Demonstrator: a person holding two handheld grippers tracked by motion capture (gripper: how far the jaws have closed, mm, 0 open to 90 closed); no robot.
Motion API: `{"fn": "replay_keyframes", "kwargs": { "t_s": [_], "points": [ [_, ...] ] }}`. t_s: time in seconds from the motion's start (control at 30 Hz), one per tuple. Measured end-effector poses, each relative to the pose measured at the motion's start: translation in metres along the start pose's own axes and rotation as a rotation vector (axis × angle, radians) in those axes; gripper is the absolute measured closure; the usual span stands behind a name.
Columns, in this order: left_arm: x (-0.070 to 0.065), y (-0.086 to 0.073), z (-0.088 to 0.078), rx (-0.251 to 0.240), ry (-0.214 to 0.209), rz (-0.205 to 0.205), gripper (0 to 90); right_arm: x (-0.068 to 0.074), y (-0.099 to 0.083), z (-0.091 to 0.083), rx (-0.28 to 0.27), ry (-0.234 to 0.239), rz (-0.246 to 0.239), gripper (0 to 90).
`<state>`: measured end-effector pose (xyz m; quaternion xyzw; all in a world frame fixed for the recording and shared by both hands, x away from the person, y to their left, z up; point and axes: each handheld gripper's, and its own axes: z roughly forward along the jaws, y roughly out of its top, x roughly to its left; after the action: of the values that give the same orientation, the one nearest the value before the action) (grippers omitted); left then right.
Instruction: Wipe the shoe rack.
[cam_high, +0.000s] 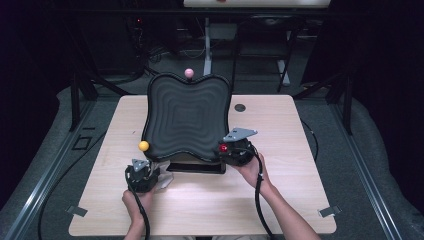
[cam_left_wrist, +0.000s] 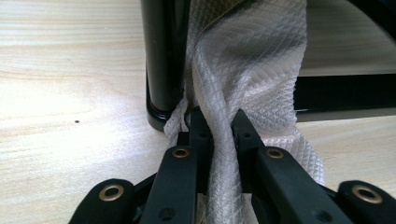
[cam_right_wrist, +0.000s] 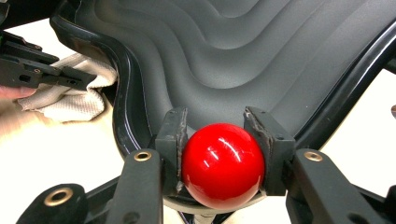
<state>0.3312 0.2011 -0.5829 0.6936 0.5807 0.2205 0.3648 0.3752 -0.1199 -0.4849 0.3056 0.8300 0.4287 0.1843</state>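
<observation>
Left tongs (cam_left_wrist: 218, 135): clenched on a white cloth (cam_left_wrist: 247, 60), the fabric pinched in a tight fold between the two black jaws, lower centre of the left gripper view. In the high view, same tongs (cam_high: 143, 172) at lower left of centre, just beside the near left corner of the tray.

Right tongs (cam_right_wrist: 223, 144): grasping a red ball knob (cam_right_wrist: 223, 165), one jaw pad on each side, bottom centre of the right gripper view. In the high view, same tongs (cam_high: 235, 150) at the tray's near right corner.

Cloth: diamond-weave, soft and limp, judged very light; drapes and bunches freely, touching the black upright of the tray's stand (cam_left_wrist: 163, 60). Best held by a gathered fold, as now; a single layer judged likely to slip out.

Red ball knob: glossy, hard, round; judged slippery, so a grip across the widest part is called for.

Black tray (cam_high: 187, 117): rippled matt surface, raised glossy rim, tilted on a stand at centre frame on the wooden counter (cam_high: 290, 165); judged stiff and moderately heavy. Further knobs at the rim: yellow (cam_high: 144, 145) at near left, pink (cam_high: 189, 73) at the far edge.

Brands, labels, writing: none legible on cloth, tray, knobs or tongs.
</observation>
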Motion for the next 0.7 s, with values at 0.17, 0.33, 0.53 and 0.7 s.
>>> {"fn": "replay_keyframes", "kwargs": {
  "t_s": [0.17, 0.33, 0.53, 0.7],
  "points": [
    [-0.008, -0.001, 0.001, 0.002, -0.019, 0.019, 82.2, 0.0, 0.0, 0.0, -0.002, 0.0, 0.001, 60.0],
    [-0.021, -0.002, 0.003, 0.006, -0.043, 0.044, 82.2, 0.0, 0.0, 0.0, 0.001, -0.001, 0.001, 60.0],
    [-0.044, -0.002, 0.007, 0.022, -0.089, 0.097, 82.3, 0.0, 0.0, 0.0, 0.001, -0.001, 0.0, 60.0],
    [-0.072, 0.0, 0.014, 0.027, -0.137, 0.149, 82.3, 0.0, 0.0, 0.0, 0.0, 0.0, 0.001, 60.0]
  ]
}}
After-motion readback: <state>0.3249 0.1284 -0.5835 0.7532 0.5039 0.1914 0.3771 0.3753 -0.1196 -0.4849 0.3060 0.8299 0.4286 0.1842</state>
